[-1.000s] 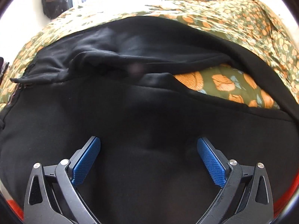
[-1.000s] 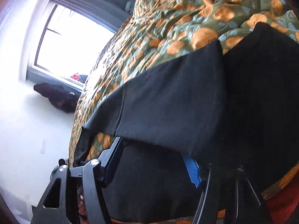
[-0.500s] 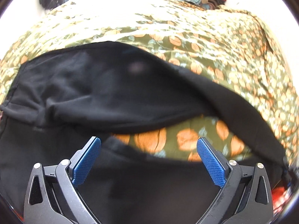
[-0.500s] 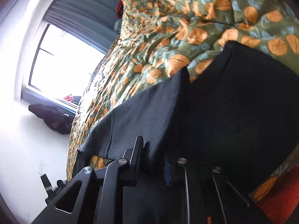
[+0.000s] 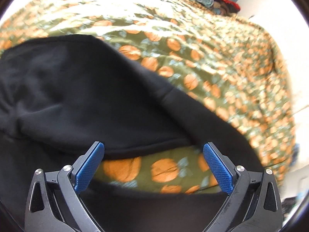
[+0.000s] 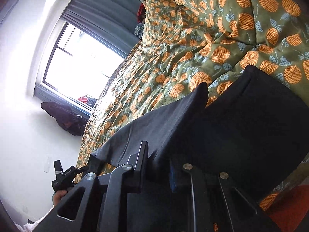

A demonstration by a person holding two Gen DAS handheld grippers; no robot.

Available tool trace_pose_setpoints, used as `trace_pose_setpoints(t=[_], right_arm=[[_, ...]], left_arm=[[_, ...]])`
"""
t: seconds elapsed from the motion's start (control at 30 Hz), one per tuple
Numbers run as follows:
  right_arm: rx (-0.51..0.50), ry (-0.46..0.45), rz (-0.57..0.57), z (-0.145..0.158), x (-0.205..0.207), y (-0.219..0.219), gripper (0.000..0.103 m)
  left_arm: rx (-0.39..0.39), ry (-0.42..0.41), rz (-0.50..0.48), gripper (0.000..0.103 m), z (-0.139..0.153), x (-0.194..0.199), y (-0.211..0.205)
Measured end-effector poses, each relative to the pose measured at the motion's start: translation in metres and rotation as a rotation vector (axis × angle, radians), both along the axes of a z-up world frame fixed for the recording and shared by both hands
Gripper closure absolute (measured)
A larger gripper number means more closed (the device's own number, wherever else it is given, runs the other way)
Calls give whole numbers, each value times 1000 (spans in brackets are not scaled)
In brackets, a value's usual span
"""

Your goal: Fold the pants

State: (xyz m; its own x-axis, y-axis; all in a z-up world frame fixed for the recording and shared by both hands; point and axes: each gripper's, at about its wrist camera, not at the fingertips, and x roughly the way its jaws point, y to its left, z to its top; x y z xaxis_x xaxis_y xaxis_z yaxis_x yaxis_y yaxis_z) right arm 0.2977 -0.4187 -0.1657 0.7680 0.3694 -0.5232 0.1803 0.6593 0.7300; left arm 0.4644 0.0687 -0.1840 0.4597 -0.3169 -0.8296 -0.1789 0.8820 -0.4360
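Blue pads of our left gripper gape wide, now over green-orange bedspread instead of pants. Our right gripper, jaws just closed, pinches the black pants' edge on the bed.

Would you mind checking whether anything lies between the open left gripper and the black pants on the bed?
Nothing visible does. The left gripper hangs open just above a patch of green, orange-patterned bedspread, with the black fabric pants directly around it, their hem lying across the gap between the jaws.
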Motion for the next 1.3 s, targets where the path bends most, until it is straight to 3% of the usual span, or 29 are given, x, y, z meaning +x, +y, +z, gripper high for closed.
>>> trace_pose_setpoints(t=[0.1, 0.17, 0.27, 0.4, 0.47, 0.53, 0.57, 0.6, 0.7, 0.83, 0.97, 1.03, 1.17, 1.23, 1.3], right_arm=[[0, -21, 14, 6, -5, 2, 84], [10, -36, 24, 12, -8, 3, 84], [11, -71, 49, 25, -15, 5, 84], [36, -139, 103, 46, -22, 8, 85], [42, -174, 139, 55, -26, 10, 87], [54, -197, 172, 61, -31, 11, 87], [52, -202, 187, 63, -34, 12, 87], [44, -200, 199, 63, -36, 13, 88], [34, -149, 188, 54, -36, 7, 88], [56, -114, 163, 45, -25, -17, 88], [0, -162, 292, 68, -3, -29, 88], [-73, -80, 382, 68, 11, -33, 88], [-226, 250, 400, 19, 26, -53, 88], [-261, 337, 383, -5, 26, -58, 88], [-302, 378, 349, -8, 26, -61, 89]], left_arm=[[-120, 11, 58, 1, -1, 25, 17], [-151, 12, 77, 1, 1, 45, 21], [-165, 46, 56, 1, -6, 74, 17], [-93, 108, 78, 2, -22, 91, 9], [-103, 104, 81, 6, -28, 93, 8], [-132, 79, 76, 49, -26, 90, 8], [-127, 75, 74, 81, -24, 88, 10], [-123, 61, 74, 98, -21, 84, 12], [-180, -12, 81, 98, -1, 66, 25], [-196, -164, 56, 98, 63, 19, 39], [-197, -279, 63, 98, 113, -59, 56], [-220, -235, 64, 98, 100, -106, 56], [-198, -18, 48, 98, 21, -168, 30], [-211, 51, 67, 99, -9, -186, 21], [-210, 66, 61, 99, -17, -196, 12]])
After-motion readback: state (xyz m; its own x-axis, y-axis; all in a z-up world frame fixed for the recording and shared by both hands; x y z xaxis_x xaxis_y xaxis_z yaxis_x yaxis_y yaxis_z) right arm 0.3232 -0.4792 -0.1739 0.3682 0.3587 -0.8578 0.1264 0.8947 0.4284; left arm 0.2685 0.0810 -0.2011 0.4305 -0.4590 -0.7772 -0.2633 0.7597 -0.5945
